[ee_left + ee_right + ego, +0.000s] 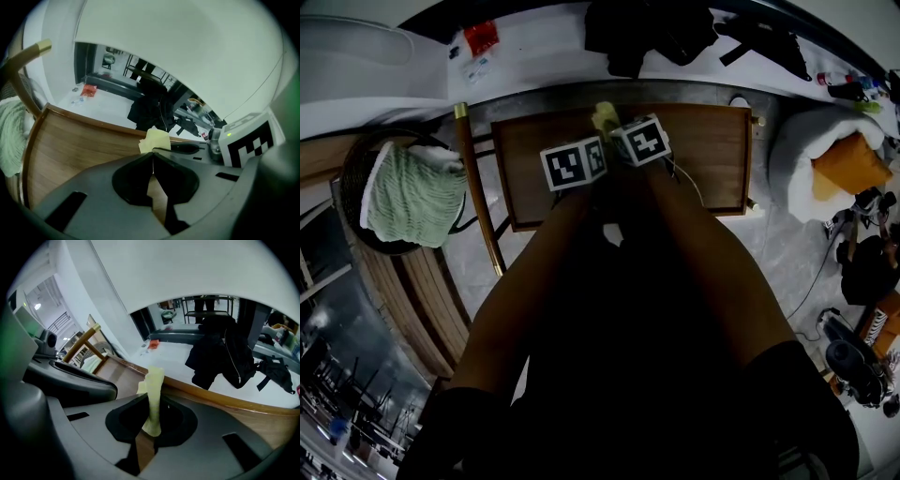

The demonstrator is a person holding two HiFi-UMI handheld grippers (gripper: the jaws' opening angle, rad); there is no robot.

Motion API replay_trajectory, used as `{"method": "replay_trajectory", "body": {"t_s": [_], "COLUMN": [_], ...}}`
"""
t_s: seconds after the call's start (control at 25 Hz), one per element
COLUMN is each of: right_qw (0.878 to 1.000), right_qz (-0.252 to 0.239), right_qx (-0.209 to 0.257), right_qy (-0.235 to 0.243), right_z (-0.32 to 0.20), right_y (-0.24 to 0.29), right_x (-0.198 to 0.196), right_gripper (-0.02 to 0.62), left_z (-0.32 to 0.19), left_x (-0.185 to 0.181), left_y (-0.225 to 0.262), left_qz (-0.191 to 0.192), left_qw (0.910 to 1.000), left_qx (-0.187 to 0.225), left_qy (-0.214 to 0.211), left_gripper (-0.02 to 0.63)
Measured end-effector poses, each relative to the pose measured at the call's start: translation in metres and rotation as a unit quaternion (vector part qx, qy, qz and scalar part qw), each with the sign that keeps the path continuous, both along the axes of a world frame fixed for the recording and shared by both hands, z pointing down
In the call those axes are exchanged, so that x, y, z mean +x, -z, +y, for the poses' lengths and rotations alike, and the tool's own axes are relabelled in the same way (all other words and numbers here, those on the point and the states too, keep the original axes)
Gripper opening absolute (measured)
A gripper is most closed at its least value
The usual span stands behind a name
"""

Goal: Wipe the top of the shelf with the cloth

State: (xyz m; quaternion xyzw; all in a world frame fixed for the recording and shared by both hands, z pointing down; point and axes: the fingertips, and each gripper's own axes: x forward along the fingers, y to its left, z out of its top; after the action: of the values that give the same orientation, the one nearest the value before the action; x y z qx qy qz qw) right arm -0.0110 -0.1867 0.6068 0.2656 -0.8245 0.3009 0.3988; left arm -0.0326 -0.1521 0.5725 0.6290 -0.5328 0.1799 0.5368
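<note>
Forearms reach over the shelf; right claw pinches the yellow cloth near its far edge, while left claw, just beside, is closed on nothing.

Legible text check: none readable in any view.
Left cube and right cube carry black-and-white square marker patterns, no characters. Red packet, upper left of head view: print too small to read.
</note>
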Motion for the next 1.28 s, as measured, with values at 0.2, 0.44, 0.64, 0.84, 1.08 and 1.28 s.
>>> {"method": "replay_trajectory", "body": {"t_s": [0.2, 0.44, 0.64, 0.84, 1.08, 1.28], "right_qw": [1.0, 0.998, 0.996, 0.994, 0.991, 0.988], "right_qz": [0.013, 0.023, 0.038, 0.04, 0.06, 0.079], "right_qx": [0.009, 0.017, 0.021, 0.015, 0.027, 0.037], "right_qy": [-0.018, -0.053, -0.084, -0.102, -0.114, -0.131], "right_z": [-0.011, -0.024, -0.037, -0.049, -0.056, -0.063], "right_y": [0.0, 0.003, 0.001, 0.0, 0.002, 0.003], "right_x": [0.043, 0.098, 0.15, 0.189, 0.229, 0.258], "right_gripper": [0.049, 0.049, 0.049, 0.049, 0.049, 0.049], "left_z": [-0.007, -0.012, -0.021, -0.028, -0.027, -0.024], "left_x": [0.033, 0.081, 0.119, 0.145, 0.163, 0.17], "left_y": [-0.005, -0.007, -0.005, -0.003, 0.002, 0.003], "left_qz": [-0.003, 0.002, 0.008, 0.012, 0.014, 0.014], "left_qw": [0.9998, 0.9989, 0.9976, 0.9962, 0.9945, 0.9937], "left_qx": [-0.001, -0.002, 0.004, 0.007, 0.012, 0.011], "left_qy": [-0.02, -0.047, -0.069, -0.086, -0.103, -0.11], "left_gripper": [0.012, 0.012, 0.012, 0.012, 0.012, 0.012]}}
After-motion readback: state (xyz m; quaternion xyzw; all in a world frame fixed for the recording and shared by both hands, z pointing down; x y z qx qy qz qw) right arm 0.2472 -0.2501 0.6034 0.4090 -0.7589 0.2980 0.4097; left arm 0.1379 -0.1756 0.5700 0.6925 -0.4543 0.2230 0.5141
